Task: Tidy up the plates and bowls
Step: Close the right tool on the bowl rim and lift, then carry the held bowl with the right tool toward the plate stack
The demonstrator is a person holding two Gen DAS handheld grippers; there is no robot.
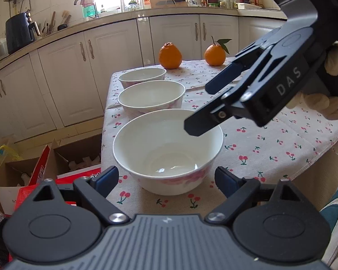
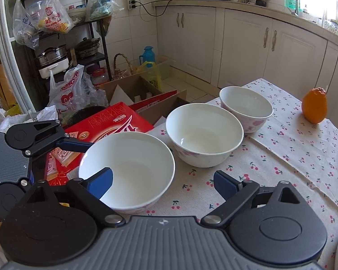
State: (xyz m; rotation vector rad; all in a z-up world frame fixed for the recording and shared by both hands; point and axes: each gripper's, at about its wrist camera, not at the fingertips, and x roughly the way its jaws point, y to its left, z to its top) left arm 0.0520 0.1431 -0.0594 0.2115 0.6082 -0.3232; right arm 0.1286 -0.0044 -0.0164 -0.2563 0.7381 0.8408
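Observation:
Three white bowls with pink flowers stand in a row on the cherry-print tablecloth (image 1: 270, 139): near bowl (image 1: 166, 153), middle bowl (image 1: 151, 96), far bowl (image 1: 142, 76). My left gripper (image 1: 166, 182) is open just short of the near bowl, its blue pads wider apart than the bowl's base. My right gripper (image 1: 205, 105) reaches in from the right, held by a gloved hand (image 1: 335, 56). In the right wrist view it (image 2: 163, 183) is open astride the rim of the near bowl (image 2: 128, 157), one pad inside and one outside, neither pressing. All three bowls are empty.
Two oranges (image 1: 170, 55) (image 1: 214, 55) sit at the table's far end. Left of the table edge, open cardboard boxes (image 2: 133, 87) and a red box (image 2: 115, 123) crowd the floor. Kitchen cabinets (image 1: 115, 67) run behind.

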